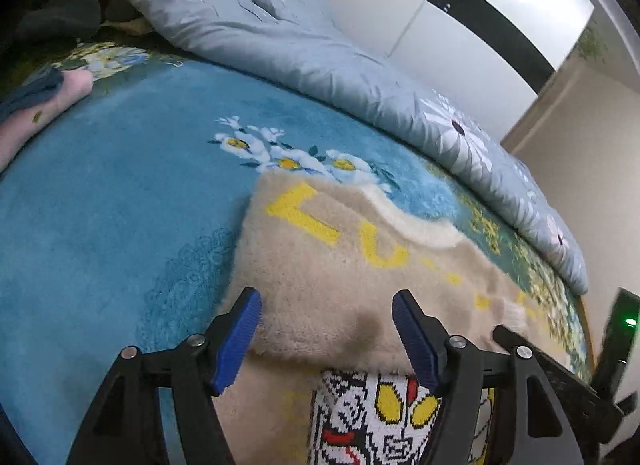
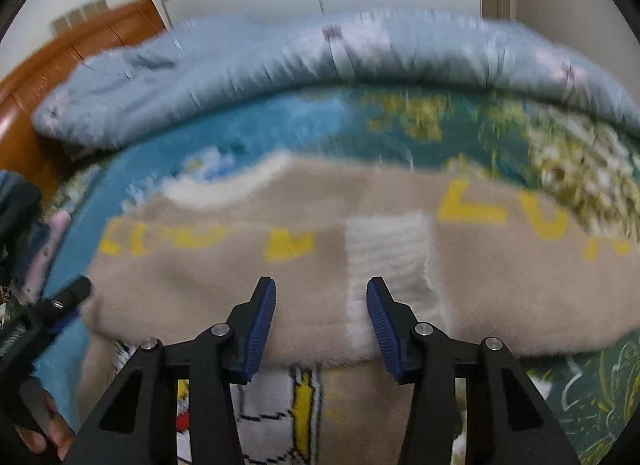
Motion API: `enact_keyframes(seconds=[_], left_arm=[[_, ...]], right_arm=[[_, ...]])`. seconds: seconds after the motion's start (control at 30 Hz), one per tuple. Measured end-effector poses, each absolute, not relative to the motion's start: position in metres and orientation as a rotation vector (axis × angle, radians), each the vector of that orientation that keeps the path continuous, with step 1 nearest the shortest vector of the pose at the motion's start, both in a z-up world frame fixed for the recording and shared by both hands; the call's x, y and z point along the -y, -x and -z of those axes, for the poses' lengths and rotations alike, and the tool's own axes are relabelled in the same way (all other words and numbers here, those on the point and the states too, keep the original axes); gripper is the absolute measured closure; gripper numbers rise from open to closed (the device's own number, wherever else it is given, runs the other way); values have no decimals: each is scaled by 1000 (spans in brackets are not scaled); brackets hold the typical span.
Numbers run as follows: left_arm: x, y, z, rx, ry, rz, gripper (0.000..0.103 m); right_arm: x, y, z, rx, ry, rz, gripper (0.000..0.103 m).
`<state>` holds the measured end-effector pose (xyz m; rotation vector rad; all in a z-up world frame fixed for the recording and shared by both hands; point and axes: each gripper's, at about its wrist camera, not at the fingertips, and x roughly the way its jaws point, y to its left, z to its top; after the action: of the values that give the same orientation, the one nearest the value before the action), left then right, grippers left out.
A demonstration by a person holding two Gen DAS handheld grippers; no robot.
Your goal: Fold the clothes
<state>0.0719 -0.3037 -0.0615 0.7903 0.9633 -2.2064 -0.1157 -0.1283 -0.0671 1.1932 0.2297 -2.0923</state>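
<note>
My left gripper (image 1: 326,315) and right gripper (image 2: 321,307) both hang with jaws spread, empty, over the folded edge of the beige sweater (image 1: 340,265), which lies on the blue floral blanket (image 1: 120,205) beside a grey-blue quilt (image 1: 280,41).

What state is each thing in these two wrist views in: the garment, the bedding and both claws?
Beige sweater: folded over, lying flat on the blanket.
Blue floral blanket: spread flat beneath the sweater.
Grey-blue quilt: bunched along the blanket's far edge.
Left claw: open, over the sweater's fold, holding nothing.
Right claw: open, over the sweater's near edge, holding nothing.
</note>
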Motion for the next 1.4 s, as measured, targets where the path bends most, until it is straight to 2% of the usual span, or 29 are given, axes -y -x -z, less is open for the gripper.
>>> enact_keyframes(seconds=[0.07,0.17,0.3,0.33,0.4,0.47,0.5,0.77,0.93,0.97,1.03,1.1,1.17,1.27,1.4], left_arm=[[306,-79,60,-1003,-762,2208,31],[314,-91,50,-1065,-692,2223,31],[319,-101,37,-1128,-602,2263,26],[319,-103,35,-1154,-585,2274,21],[319,-105,31,-1194,-557,2294,13],[315,-104,28,-1198,-558,2318,0],[313,-103,26,-1194,-557,2329,0],[300,-99,14,-1173,-502,2410,0],[296,-92,19,-1233,-532,2425,0],[296,-92,19,-1239,-535,2426,0],[296,-92,20,-1244,-531,2421,0],[297,-92,21,-1246,-532,2411,0],[299,-92,24,-1268,-542,2398,0],[302,-93,27,-1300,-550,2378,0],[305,-95,28,-1301,-572,2359,0]], right_arm=[[126,113,63,-222,-1183,2096,54],[103,110,39,-111,-1107,2099,52],[22,135,21,141,-1059,2259,14],[-3,144,22,229,-1069,2305,13],[-51,164,22,411,-1085,2389,12],[-97,178,35,619,-1128,2429,12],[-125,185,45,739,-1158,2456,12],[-172,226,86,904,-1338,2400,12],[-176,236,93,1030,-1286,2366,13],[-177,237,94,1045,-1273,2366,17],[-177,241,97,1048,-1266,2376,35],[-180,243,102,1071,-1280,2373,74],[-184,244,106,1073,-1313,2384,90],[-181,240,96,1003,-1285,2430,90],[-150,230,41,713,-1147,2529,91]])
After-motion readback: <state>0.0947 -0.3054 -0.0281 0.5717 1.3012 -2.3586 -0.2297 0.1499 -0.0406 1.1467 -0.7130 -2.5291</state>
